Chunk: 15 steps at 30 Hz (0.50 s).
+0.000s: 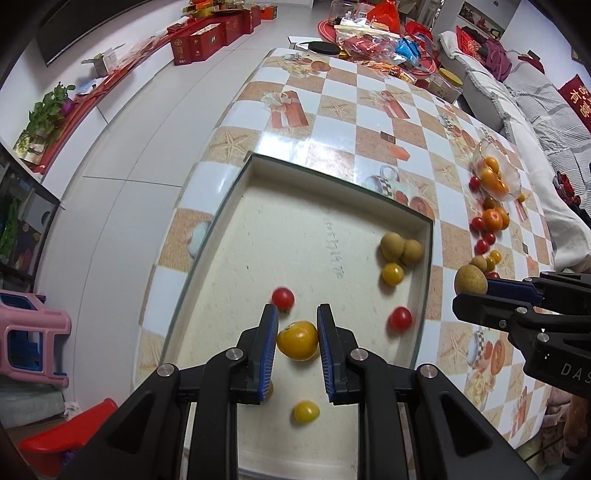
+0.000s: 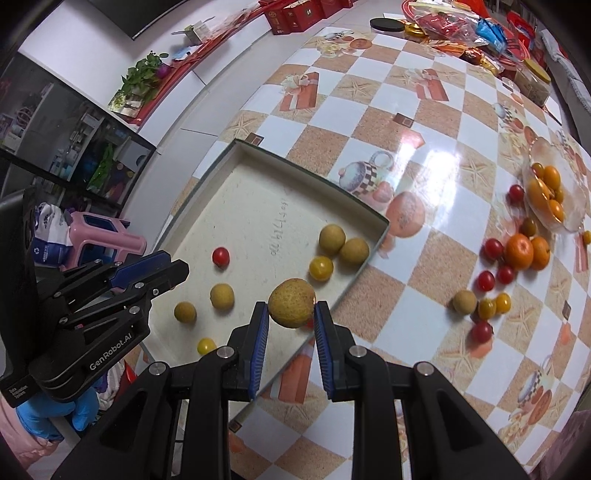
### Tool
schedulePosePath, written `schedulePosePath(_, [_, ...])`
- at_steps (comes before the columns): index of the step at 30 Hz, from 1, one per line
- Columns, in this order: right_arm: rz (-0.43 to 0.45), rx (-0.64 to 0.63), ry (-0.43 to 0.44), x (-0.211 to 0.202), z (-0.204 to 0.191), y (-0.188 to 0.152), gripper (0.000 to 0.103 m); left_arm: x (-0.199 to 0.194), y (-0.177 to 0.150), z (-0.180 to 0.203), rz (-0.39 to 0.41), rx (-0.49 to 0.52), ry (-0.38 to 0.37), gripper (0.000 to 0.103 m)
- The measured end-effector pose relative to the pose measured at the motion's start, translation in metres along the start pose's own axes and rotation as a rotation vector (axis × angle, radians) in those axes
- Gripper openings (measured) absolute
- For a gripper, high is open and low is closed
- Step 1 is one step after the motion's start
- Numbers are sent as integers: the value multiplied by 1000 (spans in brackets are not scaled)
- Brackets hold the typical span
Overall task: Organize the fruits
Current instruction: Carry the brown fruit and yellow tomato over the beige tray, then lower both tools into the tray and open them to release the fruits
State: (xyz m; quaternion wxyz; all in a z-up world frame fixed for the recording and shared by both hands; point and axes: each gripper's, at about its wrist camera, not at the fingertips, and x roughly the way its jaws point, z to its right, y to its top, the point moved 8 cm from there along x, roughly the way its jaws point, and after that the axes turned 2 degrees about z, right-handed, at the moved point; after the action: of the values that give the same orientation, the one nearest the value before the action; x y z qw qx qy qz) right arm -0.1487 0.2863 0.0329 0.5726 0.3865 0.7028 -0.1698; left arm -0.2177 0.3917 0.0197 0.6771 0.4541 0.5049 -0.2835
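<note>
A shallow cream tray (image 1: 258,162) (image 2: 258,151) lies on the checkered table. It holds several small fruits: tan longans (image 1: 400,249), yellow and red cherry tomatoes (image 1: 400,318). My left gripper (image 1: 297,326) is over the tray, its jaws spread a little wider than a yellow tomato (image 1: 297,339) that lies between them. My right gripper (image 2: 291,317) is shut on a tan longan (image 2: 291,302) (image 1: 470,280), held above the tray's right edge. More loose fruit (image 2: 495,280) lies on the table to the right, by a glass bowl (image 2: 569,206) of small oranges.
Two mandarins (image 2: 526,251) sit beside the bowl. Packets, a jar and a red mat crowd the table's far end (image 1: 369,29). A pink stool (image 1: 33,332) stands on the floor at left. A sofa (image 1: 535,110) runs along the right.
</note>
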Motion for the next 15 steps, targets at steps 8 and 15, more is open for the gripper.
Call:
schedulePosePath(8, [-14,-18,-2,15,-1,17,27,19,20,-3,-6,13,16,23])
schedulePosePath(15, [-24,-6,-3,37,3,38,27,46,41,-8,-18,22,43,23])
